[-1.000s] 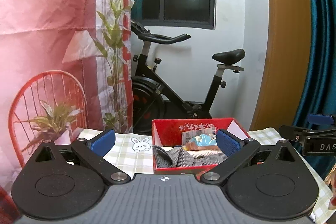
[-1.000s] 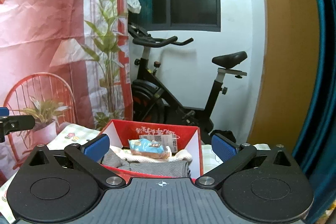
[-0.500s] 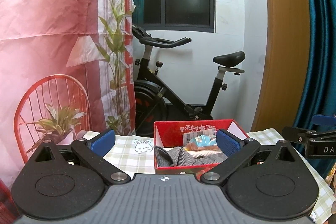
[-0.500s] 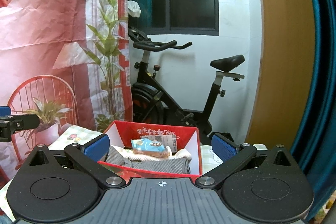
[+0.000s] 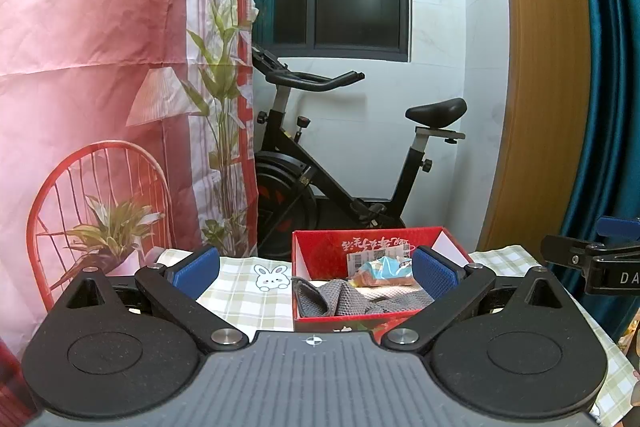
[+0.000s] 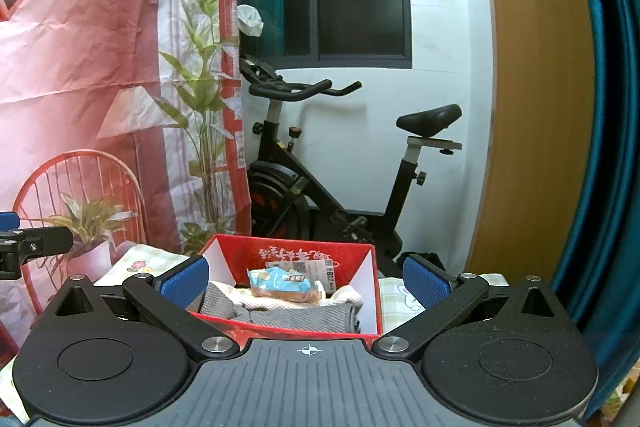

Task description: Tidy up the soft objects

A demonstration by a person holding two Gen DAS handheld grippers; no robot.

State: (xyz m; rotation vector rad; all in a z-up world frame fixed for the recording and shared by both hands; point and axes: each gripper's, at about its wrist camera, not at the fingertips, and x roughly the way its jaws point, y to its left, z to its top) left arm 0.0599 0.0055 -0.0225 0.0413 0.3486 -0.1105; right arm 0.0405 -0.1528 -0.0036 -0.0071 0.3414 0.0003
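**Two empty grippers face a red box of soft things**

A red cardboard box (image 5: 362, 247) sits on a table covered with a pale checked tablecloth (image 5: 248, 291). Inside the box lie a folded grey knitted cloth (image 6: 304, 315), a cream cloth (image 6: 348, 295) partly under it, and on top of them a small snack packet (image 6: 282, 281) with a pale blue wrapper. A printed label rests against the box's back wall.

The cloths look light and limp; they would likely sag and unfold if lifted by a corner, so a pinch on a thick folded edge near the box's front wall seems the safest hold. The packet looks light, crinkly and a little slippery, and its contents could crush; a gentle grip across its middle would suit it.

The left gripper (image 5: 316, 273) is held level, just in front of the box and a little left of it, fingers spread wide with nothing between them. The right gripper (image 6: 306, 279) is also level, in front of the box and slightly to its right, likewise spread wide and empty. Each gripper's tip shows at the edge of the other's view. Behind the box stand an exercise bike (image 5: 344, 163) and a pink printed backdrop (image 5: 100, 67).
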